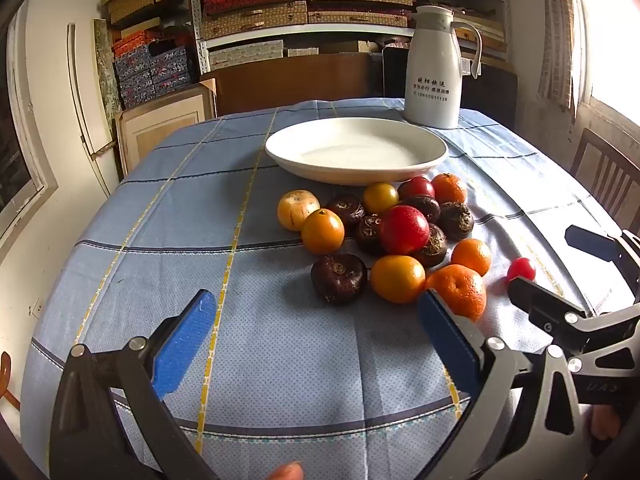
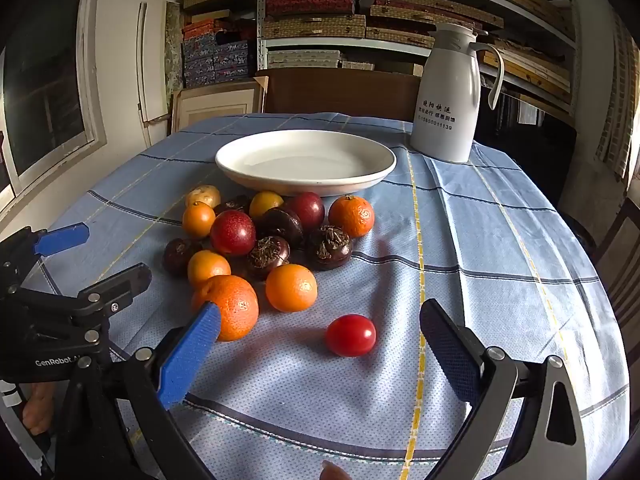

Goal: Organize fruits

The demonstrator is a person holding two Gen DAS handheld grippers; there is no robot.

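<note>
On the worktop [image 2: 500, 240], under a blue checked cloth [image 1: 280, 360], the left gripper [image 1: 316, 332] hovers at the near left with its blue fingers [image 1: 184, 344] spread wide and nothing between them but bare cloth. Just ahead of it and a little right lies a dark brown fruit [image 1: 339, 279], the nearest piece of a loose heap of fruit [image 2: 264, 240]: yellow-orange, red, orange and dark brown pieces touching one another. Beyond the heap, just behind it, stands a white plate [image 2: 240, 160] with nothing on it. At the near edge of the heap sits a large orange [image 2: 232, 306], right against the right gripper's left finger in the right wrist view. A small red tomato [image 2: 351, 335] lies apart from the heap, on the cloth ahead of the right gripper [image 2: 320, 340], whose fingers [image 2: 188, 356] also stand wide apart and hold nothing. Farther right, at the back of the worktop, is a white jug [image 2: 448, 96] with printed writing. Shelves of boxes [image 2: 316, 4] fill the wall behind.
</note>
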